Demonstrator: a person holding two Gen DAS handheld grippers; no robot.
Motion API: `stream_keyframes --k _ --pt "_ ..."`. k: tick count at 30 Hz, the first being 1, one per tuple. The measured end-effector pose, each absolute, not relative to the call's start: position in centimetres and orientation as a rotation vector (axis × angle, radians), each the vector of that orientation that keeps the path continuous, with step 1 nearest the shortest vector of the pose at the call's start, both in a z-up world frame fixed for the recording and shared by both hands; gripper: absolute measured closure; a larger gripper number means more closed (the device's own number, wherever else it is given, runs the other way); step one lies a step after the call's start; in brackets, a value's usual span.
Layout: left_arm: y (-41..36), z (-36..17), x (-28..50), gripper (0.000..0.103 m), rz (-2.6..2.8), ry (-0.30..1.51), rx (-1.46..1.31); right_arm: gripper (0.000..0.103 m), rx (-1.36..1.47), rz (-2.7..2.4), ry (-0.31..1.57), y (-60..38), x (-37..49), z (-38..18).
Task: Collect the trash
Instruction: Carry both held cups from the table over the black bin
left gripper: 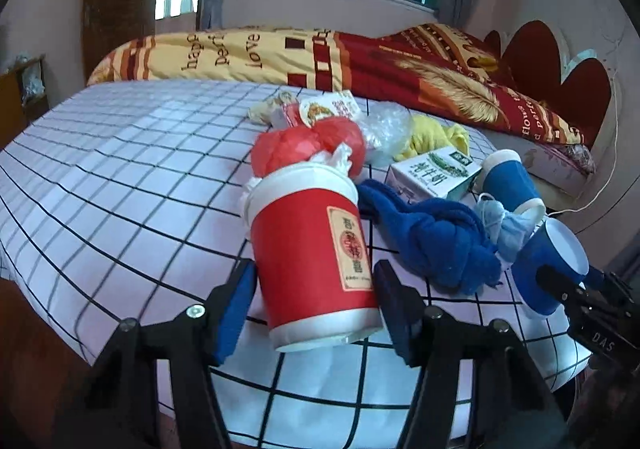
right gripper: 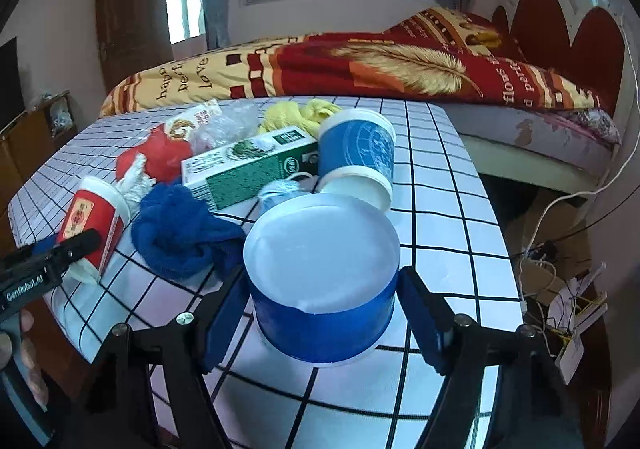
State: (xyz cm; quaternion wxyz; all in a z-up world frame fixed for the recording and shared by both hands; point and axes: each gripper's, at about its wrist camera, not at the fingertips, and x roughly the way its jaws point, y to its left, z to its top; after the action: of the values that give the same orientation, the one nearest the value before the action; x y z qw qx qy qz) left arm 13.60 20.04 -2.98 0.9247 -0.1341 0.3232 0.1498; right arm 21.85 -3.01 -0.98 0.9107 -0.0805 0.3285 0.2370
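The left gripper (left gripper: 316, 309) has its jaws around a red paper cup (left gripper: 316, 261) lying on the checked tabletop (left gripper: 120, 189), pads at its sides (contact unclear). The right gripper (right gripper: 320, 313) brackets an upright blue cup (right gripper: 324, 289), its jaws not quite touching; blue cloth (right gripper: 180, 237) lies just left.

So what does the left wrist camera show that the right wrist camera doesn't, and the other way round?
Only the left wrist view shows the left gripper straddling the lying red cup, with no clear contact on either pad. Only the right wrist view shows the right gripper around the near blue cup, a slight gap on each side, plus the cables on the floor beside the table. Both show the milk carton, the blue cloth, the second blue cup, the yellow cloth and the red bag.
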Motion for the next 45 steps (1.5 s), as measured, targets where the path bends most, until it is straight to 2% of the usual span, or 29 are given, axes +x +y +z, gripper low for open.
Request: stream_keyframes --k 12,28,38,45 --pt "16.3 -0.3 11.0 0.043 0.205 0.604 -0.193 0.027 -0.151 0.470 0.585 -6.4 16.8 1.9" --pt "3.6 0.8 11.0 0.043 -0.135 0.591 -0.100 0.027 -0.097 0.216 0.555 -21.8 11.4 4.2" --pt "-6.6 -0.1 11.0 0.043 -0.398 0.619 -0.009 0.027 -0.043 0.066 0.606 -32.1 8.9 1.9" --pt "-12.4 -2.7 11.2 0.043 -0.546 0.681 0.026 0.027 -0.024 0.027 0.671 -36.1 7.3 -2.1"
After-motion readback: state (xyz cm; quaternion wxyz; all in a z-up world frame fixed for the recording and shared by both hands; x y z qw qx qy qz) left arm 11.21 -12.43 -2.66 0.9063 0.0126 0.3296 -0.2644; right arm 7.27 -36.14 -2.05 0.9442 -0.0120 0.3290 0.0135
